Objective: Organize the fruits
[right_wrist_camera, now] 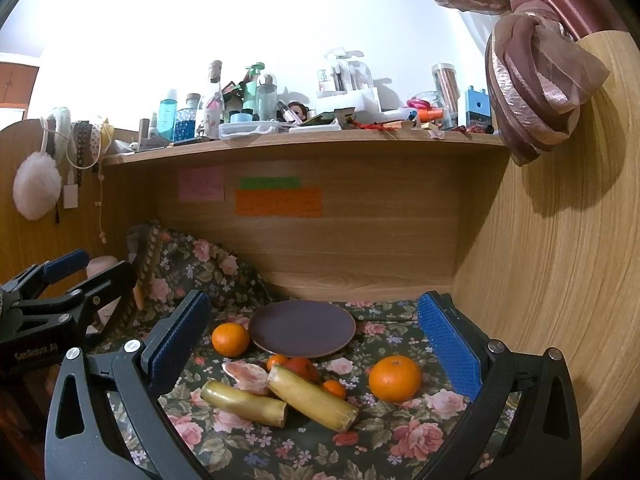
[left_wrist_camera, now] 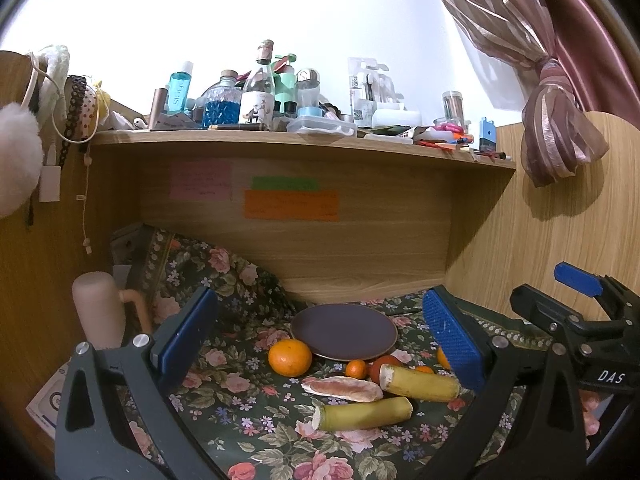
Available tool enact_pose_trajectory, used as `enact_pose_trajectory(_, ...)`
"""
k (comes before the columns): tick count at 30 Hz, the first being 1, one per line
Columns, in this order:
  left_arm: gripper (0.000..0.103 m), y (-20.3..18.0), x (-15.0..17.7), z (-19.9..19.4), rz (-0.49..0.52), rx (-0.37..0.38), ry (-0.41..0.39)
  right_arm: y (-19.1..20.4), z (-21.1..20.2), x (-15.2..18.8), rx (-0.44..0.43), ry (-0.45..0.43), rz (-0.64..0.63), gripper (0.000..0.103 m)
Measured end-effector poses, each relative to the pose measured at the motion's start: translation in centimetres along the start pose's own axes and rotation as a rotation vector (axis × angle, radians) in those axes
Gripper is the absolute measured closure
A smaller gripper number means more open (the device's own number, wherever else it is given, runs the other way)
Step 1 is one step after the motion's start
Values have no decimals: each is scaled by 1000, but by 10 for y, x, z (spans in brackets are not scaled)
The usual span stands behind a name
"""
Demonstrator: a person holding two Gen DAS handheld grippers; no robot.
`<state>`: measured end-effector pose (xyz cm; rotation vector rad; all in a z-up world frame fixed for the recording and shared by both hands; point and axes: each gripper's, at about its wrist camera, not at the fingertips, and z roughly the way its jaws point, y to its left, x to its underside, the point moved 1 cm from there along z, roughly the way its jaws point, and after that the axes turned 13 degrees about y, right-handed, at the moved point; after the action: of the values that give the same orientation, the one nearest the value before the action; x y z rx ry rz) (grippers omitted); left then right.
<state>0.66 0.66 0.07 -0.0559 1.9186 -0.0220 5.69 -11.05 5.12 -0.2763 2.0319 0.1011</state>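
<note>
Both claws hang spread and empty: left claw, right claw. The fruit lies loose on the floral-cloth surface, at 6 o'clock of the bare plate. The big orange (round, free) could roll off if nudged; the peeled segment may crush under a hard pinch.

A wooden desk alcove with a back panel and curved side panels. A shelf across the top is crowded with bottles, jars and boxes. Pink, green and orange notes are stuck to the back panel. A floral cloth covers the desk. Above is a bright white wall. A tied pink curtain hangs at right; a white pompom hangs at left.
</note>
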Motion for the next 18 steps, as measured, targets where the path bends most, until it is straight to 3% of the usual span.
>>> enact_pose_trajectory(18, 0, -1, 0, -2, 1, 0, -3, 0, -4, 1, -7, -9, 7, 0)
